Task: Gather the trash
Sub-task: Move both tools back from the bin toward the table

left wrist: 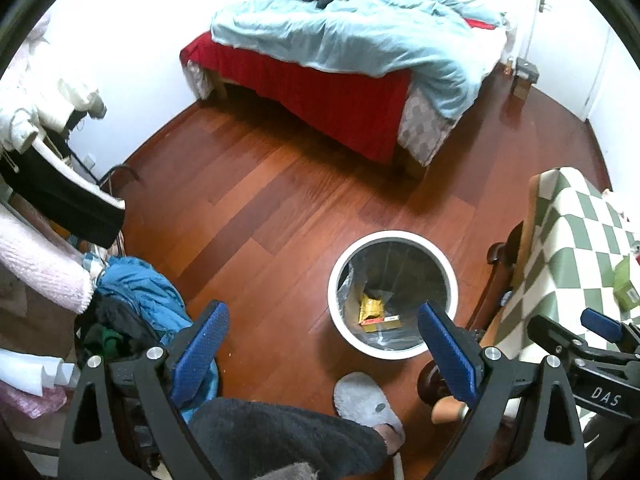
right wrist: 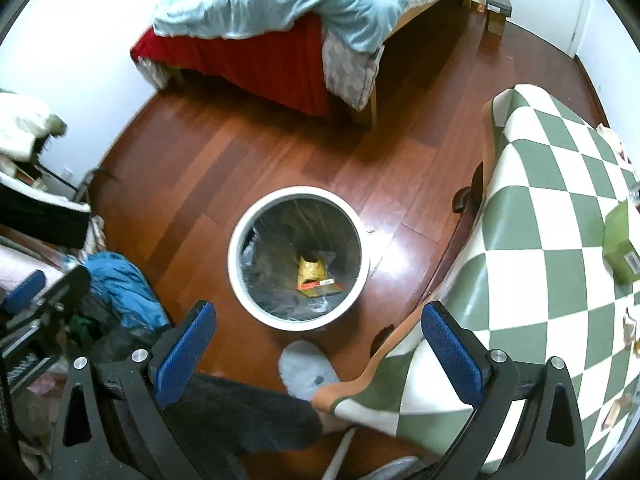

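Slipper [right wrist: 306,368] beside bin [right wrist: 240,280].

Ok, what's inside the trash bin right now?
The white trash bin has a clear liner bag and, at the bottom, a yellow wrapper over a flat red-and-yellow packet. Anything beneath them is hidden.

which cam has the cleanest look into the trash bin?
Right wrist. The trash bin sits near frame centre, whole rim clear, and the yellow wrapper at the bottom shows unobstructed. In the left wrist view the bin is lower right, and a blue finger pad of that gripper overlaps its near rim.
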Demonstrator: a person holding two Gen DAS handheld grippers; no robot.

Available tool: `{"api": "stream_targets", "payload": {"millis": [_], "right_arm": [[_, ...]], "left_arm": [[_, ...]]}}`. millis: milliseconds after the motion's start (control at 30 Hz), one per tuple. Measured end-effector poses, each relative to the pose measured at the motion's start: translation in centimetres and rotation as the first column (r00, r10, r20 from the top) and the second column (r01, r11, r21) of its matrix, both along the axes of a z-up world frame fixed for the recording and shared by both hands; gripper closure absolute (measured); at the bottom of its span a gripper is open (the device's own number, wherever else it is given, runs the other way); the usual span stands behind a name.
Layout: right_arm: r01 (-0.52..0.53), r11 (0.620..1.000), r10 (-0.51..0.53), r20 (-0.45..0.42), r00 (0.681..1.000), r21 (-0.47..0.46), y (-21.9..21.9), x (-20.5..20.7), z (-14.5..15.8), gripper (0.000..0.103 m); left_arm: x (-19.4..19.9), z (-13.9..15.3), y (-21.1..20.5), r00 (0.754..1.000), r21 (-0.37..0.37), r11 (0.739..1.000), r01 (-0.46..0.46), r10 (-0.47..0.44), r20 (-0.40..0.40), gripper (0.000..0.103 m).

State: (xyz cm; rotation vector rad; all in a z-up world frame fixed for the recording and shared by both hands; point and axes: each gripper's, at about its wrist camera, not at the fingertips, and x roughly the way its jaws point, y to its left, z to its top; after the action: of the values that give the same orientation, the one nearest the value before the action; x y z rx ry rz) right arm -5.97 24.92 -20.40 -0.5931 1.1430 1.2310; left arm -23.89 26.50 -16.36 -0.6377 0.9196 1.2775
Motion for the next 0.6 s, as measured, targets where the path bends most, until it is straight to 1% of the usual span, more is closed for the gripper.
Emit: {"api": "stream_targets", "payload": {"millis": [133, 167, 267, 333, 400, 467, 533, 600], "right_arm": [[0.038, 0.997, -0.034, -0.058, 0.998, 0.068, -3.0, 1.5, 3.1, 0.0], [0.056, 0.995, -0.048, -0.091, 0.995, 0.086, -4.0, 2.2, 4.0, 0.0], [0.118, 0.984, -0.095, -0.171, 0.981, 0.133, -7.0, 4.6, 6.1, 0.0], [0.168, 0.973, -0.138, -0.185, 0.973, 0.155, -9.4, 6.7, 7.2, 0.0], [0.211, 0.963, -0.181, -0.18, 0.967, 0.165, -11.5, 8.6, 7.9, 0.0], [0.268, 0.95, -0.242, -0.164, 0.956, 0.162, -14.4, 11.5, 8.3, 0.0], [0.325, 0.934, -0.303, -0.147, 0.941, 0.152, -17.2, 14.2, 8.1, 0.0], [0.39, 0.91, -0.375, -0.125, 0.919, 0.138, -20.4, 17.5, 7.6, 0.0]], "left_arm": [[1.4, 2.8, -2.0, 1.0, 0.038, 0.999, 0.012, -0.012, -0.004, 0.007], [1.9, 3.3, -2.5, 1.0, 0.048, 0.999, 0.017, -0.017, -0.006, 0.007], [3.9, 4.7, -4.2, 0.998, 0.076, 0.995, 0.059, -0.06, 0.012, 0.007], [6.3, 5.3, -5.4, 0.994, 0.09, 0.991, 0.103, -0.105, 0.026, 0.007], [8.8, 5.3, -6.5, 0.988, 0.094, 0.985, 0.146, -0.15, 0.042, 0.007], [11.8, 4.8, -7.7, 0.978, 0.089, 0.976, 0.199, -0.204, 0.046, 0.007], [15.6, 3.6, -9.0, 0.961, 0.065, 0.96, 0.273, -0.275, 0.036, 0.007], [20.0, 2.0, -10.8, 0.936, 0.041, 0.936, 0.349, -0.35, 0.028, 0.007]]}}
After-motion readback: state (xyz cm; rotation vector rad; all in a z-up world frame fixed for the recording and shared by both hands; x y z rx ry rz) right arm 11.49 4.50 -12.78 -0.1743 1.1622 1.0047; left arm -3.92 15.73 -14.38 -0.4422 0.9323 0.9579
